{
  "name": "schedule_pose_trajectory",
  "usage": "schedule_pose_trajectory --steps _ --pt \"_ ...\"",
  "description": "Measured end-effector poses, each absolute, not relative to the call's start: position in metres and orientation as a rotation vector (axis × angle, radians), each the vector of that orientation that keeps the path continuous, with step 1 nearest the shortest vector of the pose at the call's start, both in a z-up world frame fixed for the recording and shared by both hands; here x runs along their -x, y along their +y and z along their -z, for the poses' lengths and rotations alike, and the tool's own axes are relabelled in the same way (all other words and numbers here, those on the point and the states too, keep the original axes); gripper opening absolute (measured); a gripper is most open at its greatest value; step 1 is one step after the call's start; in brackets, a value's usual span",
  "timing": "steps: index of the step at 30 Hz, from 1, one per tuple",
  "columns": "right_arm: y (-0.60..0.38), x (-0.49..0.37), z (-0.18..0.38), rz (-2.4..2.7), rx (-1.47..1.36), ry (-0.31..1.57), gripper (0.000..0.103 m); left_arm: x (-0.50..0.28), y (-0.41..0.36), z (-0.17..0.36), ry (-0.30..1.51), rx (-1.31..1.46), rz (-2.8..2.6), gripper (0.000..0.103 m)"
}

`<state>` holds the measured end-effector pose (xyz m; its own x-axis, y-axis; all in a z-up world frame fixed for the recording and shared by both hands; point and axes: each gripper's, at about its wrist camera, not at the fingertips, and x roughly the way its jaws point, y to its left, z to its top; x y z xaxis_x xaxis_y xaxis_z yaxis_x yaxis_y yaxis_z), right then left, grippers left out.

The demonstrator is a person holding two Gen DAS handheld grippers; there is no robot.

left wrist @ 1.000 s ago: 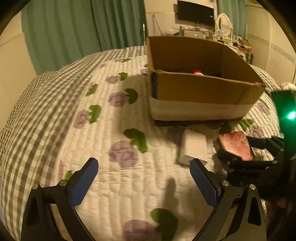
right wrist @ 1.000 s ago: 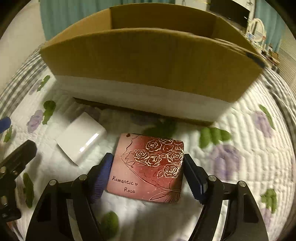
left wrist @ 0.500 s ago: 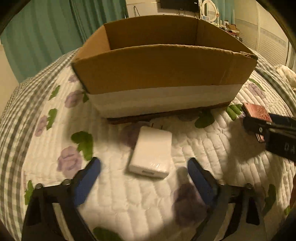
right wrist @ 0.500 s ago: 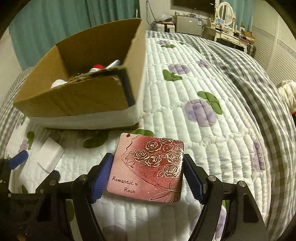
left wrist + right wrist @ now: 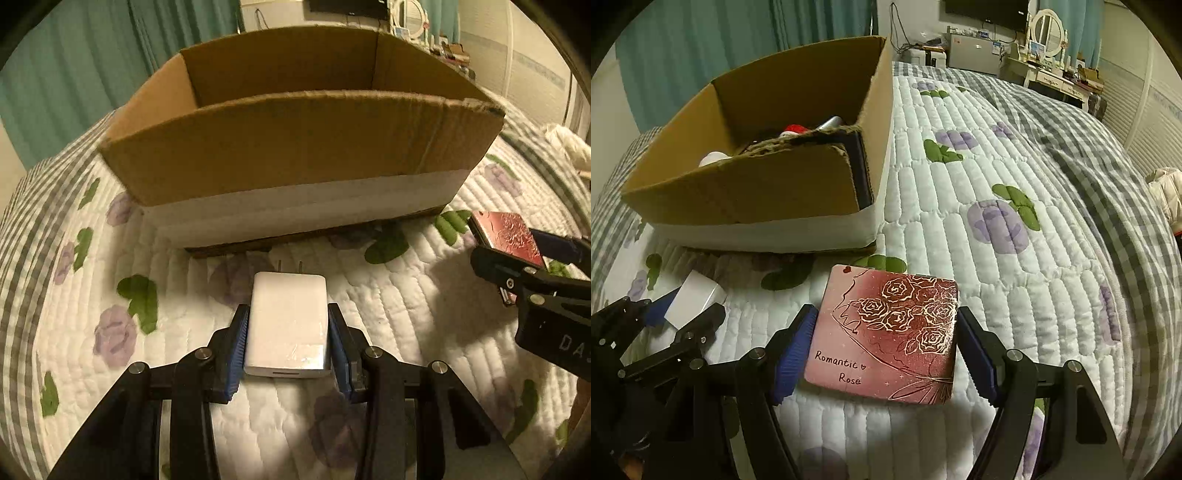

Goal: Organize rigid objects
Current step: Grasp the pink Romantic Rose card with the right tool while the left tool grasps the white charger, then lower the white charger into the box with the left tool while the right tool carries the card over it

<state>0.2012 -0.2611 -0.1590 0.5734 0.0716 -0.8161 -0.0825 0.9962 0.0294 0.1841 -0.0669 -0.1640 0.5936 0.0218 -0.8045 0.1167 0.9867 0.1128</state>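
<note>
Grasp step: left gripper [image 5: 286,341] closing on charger [image 5: 287,325]; right gripper [image 5: 884,354] pinches tin [image 5: 886,332]. Next: lift both over box [image 5: 295,147] rim.

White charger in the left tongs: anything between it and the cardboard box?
Only the cardboard box's own near wall, rising directly ahead of the white charger. The left tongs are closing on the charger, which must clear that wall. The quilt between shows nothing else.
</note>
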Motion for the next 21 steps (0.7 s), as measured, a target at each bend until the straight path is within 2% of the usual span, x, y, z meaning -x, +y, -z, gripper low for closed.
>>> schedule_pose_trajectory --steps 14,21 --pt "-0.246 -0.139 0.078 -0.135 0.095 0.861 0.074 -0.131 -0.065 0.078 0.824 -0.065 0.094 0.041" --pt "-0.242 -0.135 0.031 -0.159 0.094 0.777 0.074 -0.132 -0.059 0.035 0.752 -0.045 0.118 0.041"
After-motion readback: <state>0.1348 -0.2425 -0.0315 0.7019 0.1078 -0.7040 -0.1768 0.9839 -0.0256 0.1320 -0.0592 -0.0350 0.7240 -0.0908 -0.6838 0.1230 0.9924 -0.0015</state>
